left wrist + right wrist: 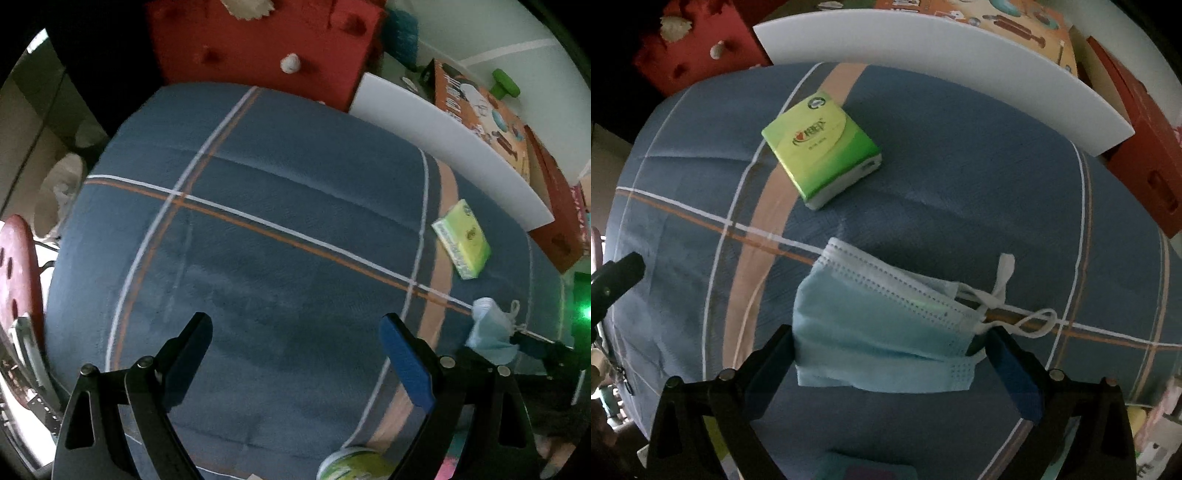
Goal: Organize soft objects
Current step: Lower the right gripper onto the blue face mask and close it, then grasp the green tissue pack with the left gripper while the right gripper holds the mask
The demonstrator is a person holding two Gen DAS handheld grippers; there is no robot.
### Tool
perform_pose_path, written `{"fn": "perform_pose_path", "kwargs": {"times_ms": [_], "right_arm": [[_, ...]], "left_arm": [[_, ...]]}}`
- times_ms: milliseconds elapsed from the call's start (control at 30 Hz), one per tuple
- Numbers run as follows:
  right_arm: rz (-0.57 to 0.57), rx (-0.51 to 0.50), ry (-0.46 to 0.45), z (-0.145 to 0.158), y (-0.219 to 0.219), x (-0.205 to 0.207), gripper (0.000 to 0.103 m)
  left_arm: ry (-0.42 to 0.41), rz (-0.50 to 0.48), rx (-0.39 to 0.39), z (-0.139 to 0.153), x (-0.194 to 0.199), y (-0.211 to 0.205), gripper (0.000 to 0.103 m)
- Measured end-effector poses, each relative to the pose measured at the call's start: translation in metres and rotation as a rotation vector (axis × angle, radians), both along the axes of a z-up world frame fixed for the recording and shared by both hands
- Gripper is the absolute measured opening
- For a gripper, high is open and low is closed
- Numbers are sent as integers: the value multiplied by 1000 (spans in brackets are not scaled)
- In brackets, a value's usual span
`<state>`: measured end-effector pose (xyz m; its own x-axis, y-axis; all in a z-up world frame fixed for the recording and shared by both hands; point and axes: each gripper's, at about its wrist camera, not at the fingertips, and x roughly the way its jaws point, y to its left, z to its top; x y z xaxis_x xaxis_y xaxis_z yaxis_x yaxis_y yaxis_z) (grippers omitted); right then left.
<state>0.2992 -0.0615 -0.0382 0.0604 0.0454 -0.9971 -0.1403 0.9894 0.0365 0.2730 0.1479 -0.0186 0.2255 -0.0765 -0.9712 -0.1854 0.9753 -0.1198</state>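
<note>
A light-blue face mask (882, 325) with white ear loops lies between the fingers of my right gripper (890, 343), which stands wide with a finger at each end of the mask; whether the pads press it I cannot tell. The mask also shows in the left wrist view (489, 328), at the right gripper's tip. A green tissue pack (823, 147) lies on the blue plaid cloth (960, 166) beyond the mask; it also shows in the left wrist view (463, 238). My left gripper (295, 332) is open and empty above the cloth.
A white foam board (960, 62) stands along the cloth's far edge, with an orange printed box (480, 114) and a red box (1145, 147) behind it. A red cushion (258, 44) is at the back left. A green-lidded tub (351, 465) sits near the bottom edge.
</note>
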Motion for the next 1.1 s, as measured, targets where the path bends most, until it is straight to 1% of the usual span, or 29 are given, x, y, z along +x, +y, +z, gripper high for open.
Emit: {"fn": "perform_pose_path", "kwargs": {"times_ms": [67,100,167,200,267,433,467,500,533,667,767,933,1033,1100], "right_arm": [[-6,8,4,-1,-1,0,92],[-11,28,8,-1,-1,0,91],[-13,54,7,-2,-6,2,84],[-15,58,4,-1,-8,3,84],[-25,74,-4,1,-11,0,79],[-54,106,-21,5,-30,-3,74],[-59,111,-23,3,-35,-4,70],[-64,118,-26,2,-42,-5,69],[-70,124,-30,2,-49,-7,68],[-92,126,-50,6,-76,-10,61],[-106,143,-66,11,-98,-12,59],[-119,150,-96,18,-128,-17,59],[-120,154,-112,22,-140,-22,59],[-118,155,-125,23,-147,-25,59]], "left_arm": [[12,-9,-6,-1,3,-3,92],[16,-15,-7,-1,4,-5,92],[18,-24,-22,-1,8,-9,92],[19,-24,-30,-2,10,-10,92],[20,-23,-33,-2,14,-14,92],[9,-47,-32,1,26,-27,92],[9,-57,-47,1,29,-32,95],[13,-65,-56,1,32,-35,101],[15,-79,-61,1,36,-40,103],[6,-159,-50,1,48,-63,103],[1,-225,-60,0,59,-81,103],[-2,-369,-56,-1,76,-117,103],[14,-432,-3,-8,84,-134,103],[20,-454,36,-14,88,-142,103]]}}
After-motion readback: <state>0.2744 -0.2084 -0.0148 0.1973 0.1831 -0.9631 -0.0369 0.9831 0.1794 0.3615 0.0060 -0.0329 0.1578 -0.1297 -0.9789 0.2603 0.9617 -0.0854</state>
